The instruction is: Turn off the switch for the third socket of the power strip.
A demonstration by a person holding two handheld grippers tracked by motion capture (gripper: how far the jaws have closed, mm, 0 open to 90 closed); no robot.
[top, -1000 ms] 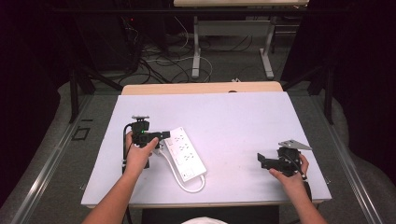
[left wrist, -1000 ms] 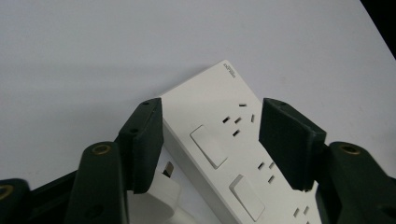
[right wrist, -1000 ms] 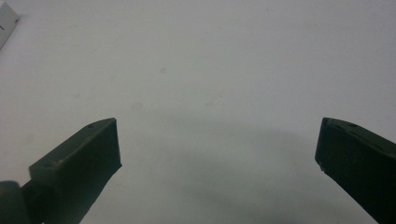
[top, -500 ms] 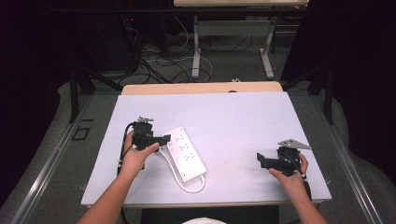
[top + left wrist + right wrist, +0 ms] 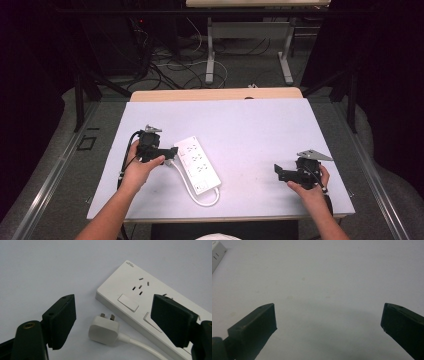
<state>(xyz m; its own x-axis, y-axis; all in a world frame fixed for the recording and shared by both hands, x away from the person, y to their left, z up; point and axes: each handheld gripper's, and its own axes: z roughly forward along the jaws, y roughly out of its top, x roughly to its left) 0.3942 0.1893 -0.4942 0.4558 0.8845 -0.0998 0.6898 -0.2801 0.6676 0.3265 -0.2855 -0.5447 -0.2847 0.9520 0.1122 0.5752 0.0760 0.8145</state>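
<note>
Straddling white plug (image 5: 104,331), left gripper (image 5: 113,321)

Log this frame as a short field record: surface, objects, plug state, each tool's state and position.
surface: white table
objects: white power strip with its own cable and plug
plug state: unplugged, lying on the table beside the strip, prongs pointing toward it
left tool: open, jaws either side of the plug, not touching it
right tool: open, holding nothing, over bare table near the right front, well apart from the strip
hands: left hand and right hand each hold a tool
</note>
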